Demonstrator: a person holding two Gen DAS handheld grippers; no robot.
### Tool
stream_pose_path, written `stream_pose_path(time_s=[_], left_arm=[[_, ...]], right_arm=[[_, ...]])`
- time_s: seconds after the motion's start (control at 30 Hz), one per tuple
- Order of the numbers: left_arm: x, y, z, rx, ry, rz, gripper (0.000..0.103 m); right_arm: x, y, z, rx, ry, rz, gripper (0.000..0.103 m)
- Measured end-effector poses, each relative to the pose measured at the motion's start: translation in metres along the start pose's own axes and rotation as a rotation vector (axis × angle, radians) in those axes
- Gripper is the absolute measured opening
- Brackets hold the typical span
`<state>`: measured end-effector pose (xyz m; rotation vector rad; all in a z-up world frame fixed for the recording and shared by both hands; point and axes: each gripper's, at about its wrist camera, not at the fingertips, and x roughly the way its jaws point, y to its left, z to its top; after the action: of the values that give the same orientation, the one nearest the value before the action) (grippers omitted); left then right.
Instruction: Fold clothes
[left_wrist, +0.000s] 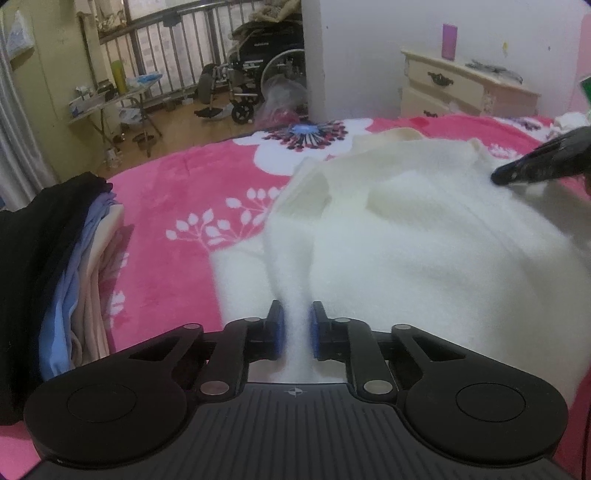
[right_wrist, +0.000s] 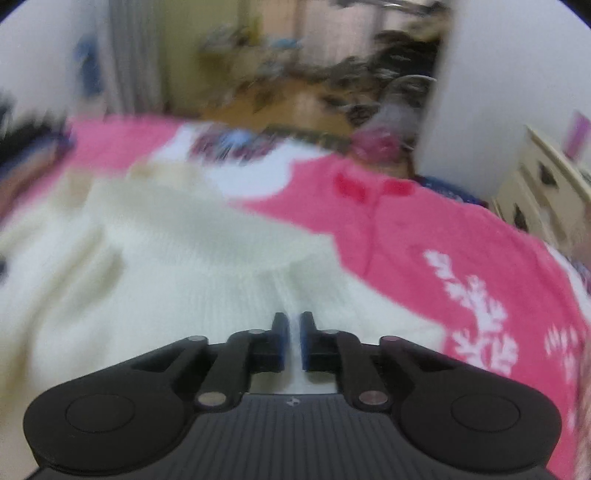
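Both grippers pinch the sweater (left_wrist: 424, 236) hem: my left gripper (left_wrist: 298, 330) and right gripper (right_wrist: 292, 341) each grip knit. It lies right of the folded stack (left_wrist: 74, 280). Soft, light, stretchy; I'd hold ribbed edges.

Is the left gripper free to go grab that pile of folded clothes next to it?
Probably not yet. The left gripper is shut on a pinch of the white sweater. The folded stack sits close on its left with nothing between, but it would have to release first.
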<state>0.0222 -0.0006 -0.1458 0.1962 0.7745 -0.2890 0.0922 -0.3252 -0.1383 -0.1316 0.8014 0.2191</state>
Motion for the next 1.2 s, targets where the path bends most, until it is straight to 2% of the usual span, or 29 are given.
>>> stream_pose_path(time_s=[0.13, 0.23, 0.33, 0.43, 0.5, 0.6, 0.67, 0.73, 0.8, 0.9, 0.97, 1.03, 1.1, 1.2], left_arm=[[-0.018, 0.003, 0.007, -0.001, -0.068, -0.040, 0.009], [-0.025, 0.005, 0.016, 0.012, -0.118, -0.060, 0.009], [-0.012, 0.013, 0.020, -0.024, -0.106, -0.051, 0.009], [-0.002, 0.028, 0.019, -0.105, -0.089, -0.053, 0.010], [-0.002, 0.038, 0.019, -0.159, -0.084, -0.062, 0.010], [-0.004, 0.056, 0.017, -0.261, -0.066, -0.102, 0.011], [0.002, 0.068, 0.016, -0.336, -0.027, -0.133, 0.016], [0.001, 0.071, 0.018, -0.341, -0.024, -0.132, 0.022], [-0.009, 0.064, 0.022, -0.282, -0.057, -0.100, 0.023], [-0.027, 0.043, 0.033, -0.132, -0.133, -0.049, 0.036], [-0.030, 0.028, 0.039, -0.022, -0.157, -0.058, 0.039], [-0.020, 0.008, 0.044, 0.101, -0.135, -0.058, 0.039], [0.001, -0.008, 0.046, 0.206, -0.078, -0.018, 0.039], [0.033, -0.016, 0.047, 0.273, -0.007, 0.044, 0.039]], right_arm=[[-0.062, -0.017, 0.002, 0.127, -0.144, -0.067, 0.007], [-0.096, -0.023, 0.000, 0.146, -0.220, -0.155, 0.007], [-0.075, -0.035, -0.013, 0.131, -0.163, -0.226, 0.007], [-0.036, -0.047, -0.033, 0.156, -0.057, -0.234, 0.006], [-0.031, -0.052, -0.035, 0.203, -0.054, -0.215, 0.006], [-0.032, -0.052, -0.032, 0.195, -0.058, -0.213, 0.006], [-0.029, -0.053, -0.030, 0.183, -0.050, -0.211, 0.006], [-0.029, -0.054, -0.029, 0.190, -0.049, -0.207, 0.007], [-0.030, -0.053, -0.029, 0.195, -0.050, -0.208, 0.007], [-0.034, -0.051, -0.031, 0.193, -0.050, -0.206, 0.007], [-0.035, -0.052, -0.030, 0.200, -0.051, -0.203, 0.007], [-0.036, -0.052, -0.029, 0.204, -0.052, -0.201, 0.007], [-0.036, -0.052, -0.029, 0.204, -0.055, -0.202, 0.007], [-0.038, -0.051, -0.029, 0.209, -0.057, -0.199, 0.007]])
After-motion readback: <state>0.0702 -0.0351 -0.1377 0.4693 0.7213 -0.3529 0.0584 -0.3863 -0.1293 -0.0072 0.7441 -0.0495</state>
